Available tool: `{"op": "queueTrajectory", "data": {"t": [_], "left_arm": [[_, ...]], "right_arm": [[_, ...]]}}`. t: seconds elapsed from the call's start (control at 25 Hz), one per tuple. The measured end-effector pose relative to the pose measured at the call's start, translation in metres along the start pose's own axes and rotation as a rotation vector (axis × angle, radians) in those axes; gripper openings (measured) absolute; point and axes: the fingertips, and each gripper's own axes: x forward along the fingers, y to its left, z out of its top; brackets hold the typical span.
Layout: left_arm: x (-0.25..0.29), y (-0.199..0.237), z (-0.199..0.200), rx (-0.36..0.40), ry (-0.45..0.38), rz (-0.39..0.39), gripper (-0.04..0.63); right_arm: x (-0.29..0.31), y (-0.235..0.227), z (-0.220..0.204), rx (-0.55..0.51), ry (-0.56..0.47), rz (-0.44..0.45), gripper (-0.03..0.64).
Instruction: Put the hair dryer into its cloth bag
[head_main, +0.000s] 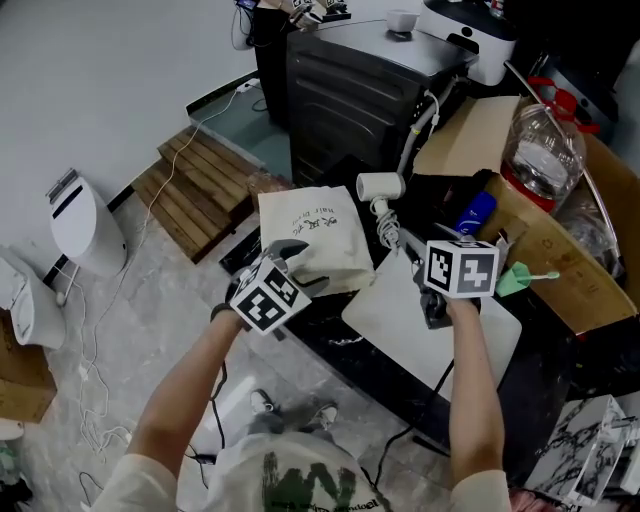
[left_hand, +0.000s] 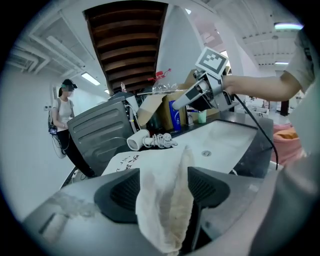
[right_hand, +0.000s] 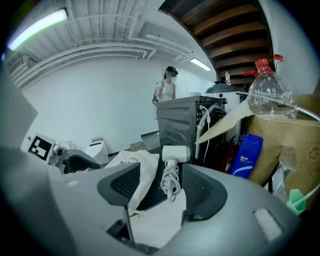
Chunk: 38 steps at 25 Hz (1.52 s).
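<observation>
Head view puts the dryer (head_main: 380, 187) just past the bag's (head_main: 312, 240) far corner on the counter (head_main: 430, 325), well short of being inside. The left tool (head_main: 300, 262) is clenched on the bag's near edge; its own view shows a fold of pale cloth (left_hand: 162, 210) pinched between the pads of that tool (left_hand: 165, 187). The right tool (head_main: 405, 243) is released and empty, and the right gripper view lines the dryer (right_hand: 175, 153) up ahead of its wide gap (right_hand: 162, 187), apart from the pads. To do this step well, the right tool should probably close on the handle above the cord (right_hand: 171, 182), not on the loose coils, while the left lifts only one layer of cloth so that the mouth gapes; pinching both layers would seal it. The dryer is small and white, a short barrel lying on its side, its white cord bundled along the handle (head_main: 385, 225) towards the person.
</observation>
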Motion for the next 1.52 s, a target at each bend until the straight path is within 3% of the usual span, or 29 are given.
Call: {"op": "queueTrajectory", "data": {"t": [0.12, 0.28, 0.44, 0.6, 0.8, 1.04, 1.28, 1.52], "left_arm": [[0.005, -0.001, -0.007, 0.011, 0.008, -0.032, 0.302], [0.007, 0.001, -0.01, 0.018, 0.006, -0.051, 0.178], [0.009, 0.001, -0.008, 0.024, 0.007, -0.079, 0.109], [0.005, 0.011, 0.005, -0.056, -0.039, -0.101, 0.056], [0.002, 0.031, 0.019, -0.204, -0.083, -0.102, 0.049], [0.001, 0.048, 0.028, -0.32, -0.117, -0.069, 0.046], [0.001, 0.053, 0.031, -0.342, -0.132, -0.068, 0.046], [0.002, 0.059, 0.034, -0.379, -0.155, -0.053, 0.046]], "right_arm": [[0.005, 0.0, -0.005, 0.019, 0.011, -0.013, 0.264], [0.01, 0.0, -0.011, 0.036, 0.018, -0.017, 0.264], [0.008, -0.002, -0.011, 0.033, 0.02, -0.041, 0.264], [0.007, -0.002, -0.009, 0.033, 0.02, -0.049, 0.264], [0.008, -0.007, -0.004, 0.034, 0.022, -0.064, 0.264], [0.015, -0.009, 0.01, 0.019, 0.028, -0.06, 0.264], [0.031, -0.016, 0.023, 0.016, 0.073, -0.05, 0.264], [0.071, -0.023, 0.017, 0.007, 0.184, -0.029, 0.264]]}}
